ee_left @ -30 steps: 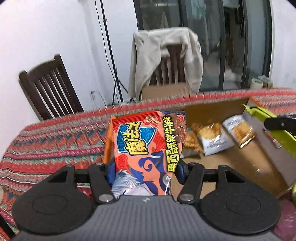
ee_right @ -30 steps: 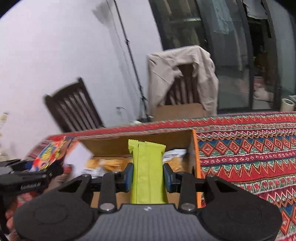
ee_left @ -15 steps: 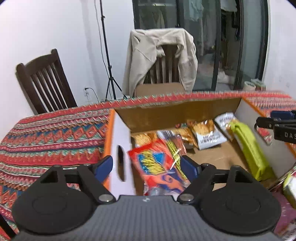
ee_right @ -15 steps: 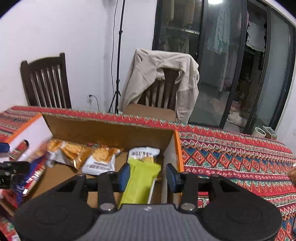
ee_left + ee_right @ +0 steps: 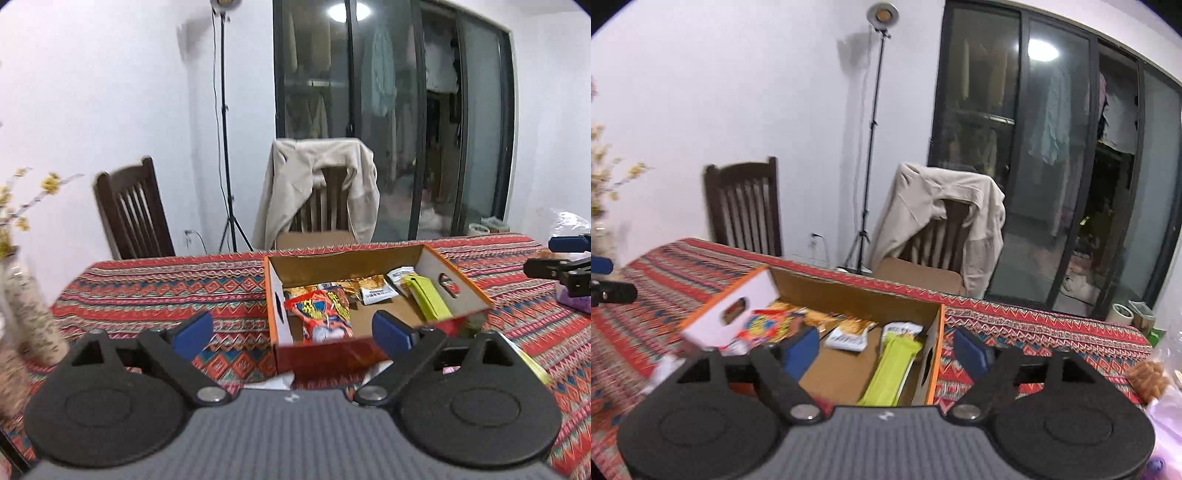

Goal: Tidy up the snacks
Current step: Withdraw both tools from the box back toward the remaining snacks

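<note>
An open cardboard box [image 5: 343,266] with orange edges sits on the patterned tablecloth. Inside it lie a red-orange snack bag [image 5: 321,317], a lime-green packet [image 5: 426,299] against the right wall, and small white-and-gold packets [image 5: 373,291]. My left gripper [image 5: 291,332] hovers in front of and above the box, its jaws opening, nothing between them. From the right wrist view, the box [image 5: 849,295], green packet [image 5: 894,369] and red bag [image 5: 768,325] lie below my right gripper [image 5: 886,350], whose jaws are opening and empty. Each gripper shows at the other view's edge: right gripper [image 5: 557,255], left gripper [image 5: 605,278].
Behind the table stand a dark wooden chair [image 5: 133,218], a chair draped with a beige jacket [image 5: 317,188] and a light stand [image 5: 225,147]. A vase with yellow flowers [image 5: 22,295] is at the left. A clear bag of snacks [image 5: 1148,376] lies at the right.
Both grippers let go of their packets, the red bag and the green packet, which now lie in the box. Both jaws widened and both grippers drew back and upward from the box.
</note>
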Tool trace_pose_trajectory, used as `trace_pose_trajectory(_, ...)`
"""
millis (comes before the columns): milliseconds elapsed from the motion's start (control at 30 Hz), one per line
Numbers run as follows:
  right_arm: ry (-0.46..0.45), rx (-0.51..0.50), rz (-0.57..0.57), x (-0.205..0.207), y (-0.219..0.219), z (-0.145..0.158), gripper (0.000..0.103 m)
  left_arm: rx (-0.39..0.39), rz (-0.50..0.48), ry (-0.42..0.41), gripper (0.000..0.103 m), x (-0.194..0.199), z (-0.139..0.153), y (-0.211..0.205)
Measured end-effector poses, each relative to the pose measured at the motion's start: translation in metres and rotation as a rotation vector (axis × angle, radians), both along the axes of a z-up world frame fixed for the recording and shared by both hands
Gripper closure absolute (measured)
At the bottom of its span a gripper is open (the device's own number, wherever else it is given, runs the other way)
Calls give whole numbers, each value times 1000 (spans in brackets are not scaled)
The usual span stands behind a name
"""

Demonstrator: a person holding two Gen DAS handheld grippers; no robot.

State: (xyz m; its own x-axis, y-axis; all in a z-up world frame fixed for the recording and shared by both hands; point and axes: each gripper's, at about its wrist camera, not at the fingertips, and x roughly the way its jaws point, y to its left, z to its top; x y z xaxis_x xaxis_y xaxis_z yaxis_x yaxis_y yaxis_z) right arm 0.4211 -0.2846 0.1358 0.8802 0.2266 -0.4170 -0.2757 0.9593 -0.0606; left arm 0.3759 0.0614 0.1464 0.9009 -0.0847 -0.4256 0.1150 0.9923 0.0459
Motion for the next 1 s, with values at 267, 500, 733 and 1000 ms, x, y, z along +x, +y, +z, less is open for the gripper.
trace_pose_trajectory(267, -66, 67, 65, -140, -19, -27, 10, 12, 16, -86, 3, -119, -32, -22)
trace_pose_trajectory(500, 2, 14, 10, -220, -11, -107, 6, -63, -23, 49, 3, -176, -88, -40)
trace_pose_trajectory(733, 99, 16, 1, -249, -10, -158, 6, -26, -34, 129, 3, -184, -116, -53)
trace_pose_trajectory(1000, 103, 63, -16, -242, -16, -153, 6, -9, -23, 153, 3, -175, -124, -53)
